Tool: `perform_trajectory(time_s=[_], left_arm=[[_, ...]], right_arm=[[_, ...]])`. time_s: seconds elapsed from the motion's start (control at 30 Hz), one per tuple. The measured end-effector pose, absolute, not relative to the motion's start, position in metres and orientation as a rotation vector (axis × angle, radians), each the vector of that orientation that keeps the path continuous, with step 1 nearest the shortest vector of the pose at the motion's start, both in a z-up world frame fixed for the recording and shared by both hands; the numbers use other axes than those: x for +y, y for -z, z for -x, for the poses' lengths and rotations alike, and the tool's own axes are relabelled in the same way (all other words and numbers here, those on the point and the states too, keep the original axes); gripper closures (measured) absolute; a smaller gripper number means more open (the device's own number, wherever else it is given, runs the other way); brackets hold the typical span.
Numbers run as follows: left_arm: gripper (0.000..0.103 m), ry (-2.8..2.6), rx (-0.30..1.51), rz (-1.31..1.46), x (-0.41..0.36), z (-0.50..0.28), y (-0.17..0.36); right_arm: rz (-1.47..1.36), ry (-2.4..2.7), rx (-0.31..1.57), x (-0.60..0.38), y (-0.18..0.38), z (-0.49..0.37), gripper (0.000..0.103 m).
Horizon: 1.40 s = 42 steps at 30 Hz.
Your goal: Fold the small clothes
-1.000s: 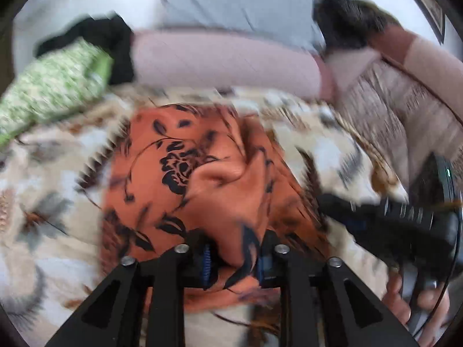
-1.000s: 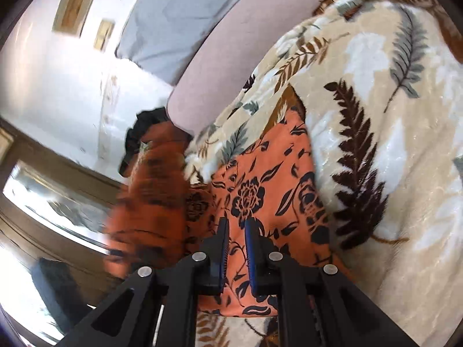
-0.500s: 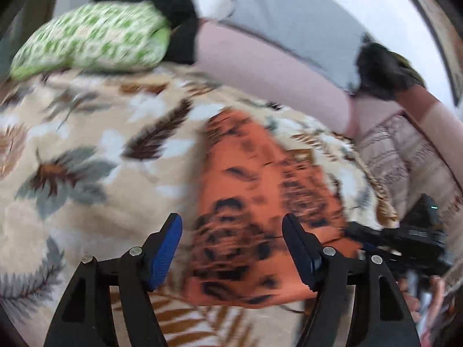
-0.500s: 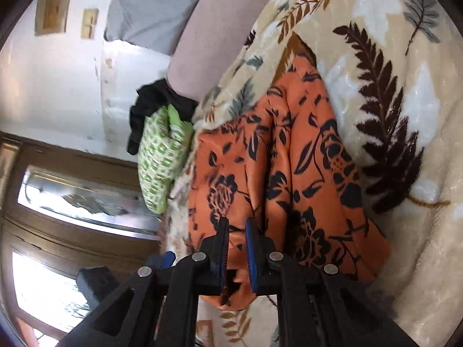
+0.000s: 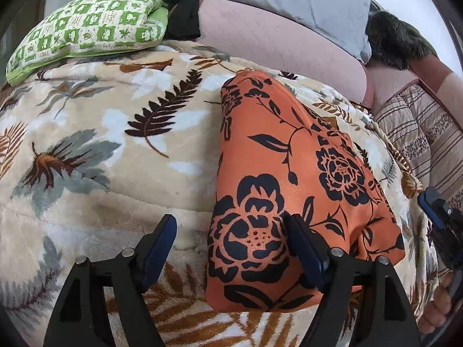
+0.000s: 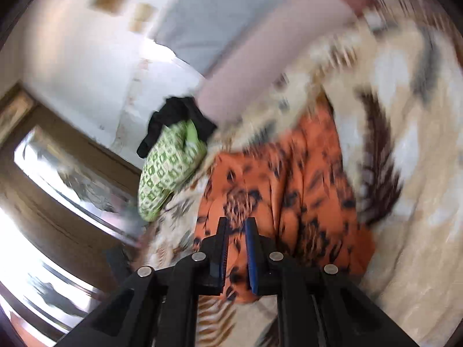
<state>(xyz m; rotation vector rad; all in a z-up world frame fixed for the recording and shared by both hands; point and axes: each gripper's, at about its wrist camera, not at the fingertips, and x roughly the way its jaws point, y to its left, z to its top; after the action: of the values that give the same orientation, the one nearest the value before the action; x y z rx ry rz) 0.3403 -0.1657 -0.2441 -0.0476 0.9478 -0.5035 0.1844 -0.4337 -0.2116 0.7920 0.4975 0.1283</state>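
An orange cloth with black flowers (image 5: pixel 277 173) lies folded in a long strip on the leaf-patterned blanket (image 5: pixel 86 150). My left gripper (image 5: pixel 231 240) is open and empty, hovering over the cloth's near left corner. My right gripper (image 6: pixel 237 231) has its jaws a narrow gap apart just above the cloth (image 6: pixel 289 185); that view is blurred, and nothing shows between the pads. The right gripper's tip also shows at the right edge of the left wrist view (image 5: pixel 437 214).
A green-and-white patterned pillow (image 5: pixel 86 29) with a black garment (image 5: pixel 173 5) lies at the back left. A pink bolster (image 5: pixel 275 40), a grey pillow (image 5: pixel 303 0) and a dark furry cushion (image 5: pixel 396 40) line the back. A striped quilt (image 5: pixel 419 133) lies to the right.
My left gripper let go of the cloth, opened wide and pulled back left. The cloth now lies flat and folded. My right gripper has loosened its grip and is moving.
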Motion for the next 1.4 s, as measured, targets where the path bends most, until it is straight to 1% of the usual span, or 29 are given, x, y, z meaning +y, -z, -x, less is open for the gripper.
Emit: perform_trajectory(time_s=[0.03,0.1,0.17,0.23,0.3,0.33,0.4,0.43,0.47,0.53,0.63,0.73,0.87,0.93,0.97,1.0,1.03,1.07,1.13,1.2,1.23,1.33,1.4], left_arm=[[0.021,0.498,0.949,0.049,-0.166,-0.341,0.244],[0.016,0.480,0.945,0.044,-0.166,-0.341,0.246],[0.015,0.474,0.940,0.037,-0.166,-0.341,0.247],[0.015,0.473,0.942,0.038,-0.166,-0.341,0.247],[0.015,0.474,0.947,0.045,-0.166,-0.341,0.248],[0.015,0.473,0.951,0.050,-0.165,-0.342,0.248],[0.014,0.471,0.961,0.061,-0.165,-0.343,0.250],[0.013,0.470,0.965,0.064,-0.165,-0.344,0.250],[0.013,0.468,0.968,0.067,-0.165,-0.345,0.250],[0.013,0.467,0.971,0.065,-0.165,-0.345,0.249],[0.013,0.463,0.968,0.049,-0.167,-0.345,0.246],[0.013,0.464,0.960,0.036,-0.167,-0.344,0.242],[0.013,0.475,0.962,0.039,-0.164,-0.344,0.240],[0.013,0.481,0.972,0.053,-0.163,-0.345,0.240],[0.013,0.486,0.977,0.056,-0.162,-0.345,0.240],[0.013,0.489,0.976,0.054,-0.162,-0.346,0.239],[0.013,0.490,0.972,0.052,-0.161,-0.345,0.238],[0.013,0.493,0.966,0.051,-0.160,-0.345,0.237],[0.013,0.498,0.963,0.055,-0.159,-0.346,0.236],[0.013,0.506,0.963,0.080,-0.156,-0.347,0.234],[0.013,0.514,0.958,0.104,-0.154,-0.348,0.231],[0.013,0.533,0.923,0.171,-0.150,-0.346,0.223],[0.013,0.534,0.919,0.166,-0.154,-0.344,0.222]], right_arm=[[-0.717,-0.101,0.471,-0.428,0.207,-0.182,0.090],[-0.579,-0.079,0.459,-0.418,0.205,-0.180,0.090],[-0.631,-0.129,0.526,-0.418,0.210,-0.184,0.089],[-0.743,-0.219,0.667,-0.424,0.223,-0.193,0.089],[-0.795,-0.232,0.684,-0.428,0.228,-0.193,0.087],[-0.778,-0.213,0.681,-0.428,0.227,-0.193,0.081],[-0.732,-0.195,0.677,-0.428,0.223,-0.189,0.041],[-0.741,-0.211,0.658,-0.429,0.223,-0.186,0.007],[-0.762,-0.230,0.634,-0.431,0.222,-0.181,0.005],[-0.798,-0.264,0.611,-0.434,0.221,-0.177,0.005],[-0.885,-0.323,0.646,-0.435,0.233,-0.181,0.006],[-1.037,-0.379,0.703,-0.438,0.256,-0.195,0.011],[-1.141,-0.392,0.706,-0.438,0.273,-0.211,0.023],[-1.143,-0.382,0.719,-0.433,0.275,-0.224,0.023],[-1.133,-0.367,0.737,-0.430,0.277,-0.232,0.025],[-1.123,-0.346,0.760,-0.427,0.280,-0.241,0.029],[-1.113,-0.330,0.777,-0.424,0.282,-0.246,0.047],[-1.078,-0.295,0.807,-0.420,0.284,-0.253,0.069],[-1.026,-0.236,0.846,-0.415,0.287,-0.259,0.073],[-0.997,-0.206,0.834,-0.414,0.281,-0.259,0.077],[-0.964,-0.191,0.809,-0.414,0.272,-0.257,0.078],[-0.782,-0.132,0.671,-0.411,0.221,-0.241,0.079],[-0.689,-0.078,0.576,-0.415,0.191,-0.222,0.079]])
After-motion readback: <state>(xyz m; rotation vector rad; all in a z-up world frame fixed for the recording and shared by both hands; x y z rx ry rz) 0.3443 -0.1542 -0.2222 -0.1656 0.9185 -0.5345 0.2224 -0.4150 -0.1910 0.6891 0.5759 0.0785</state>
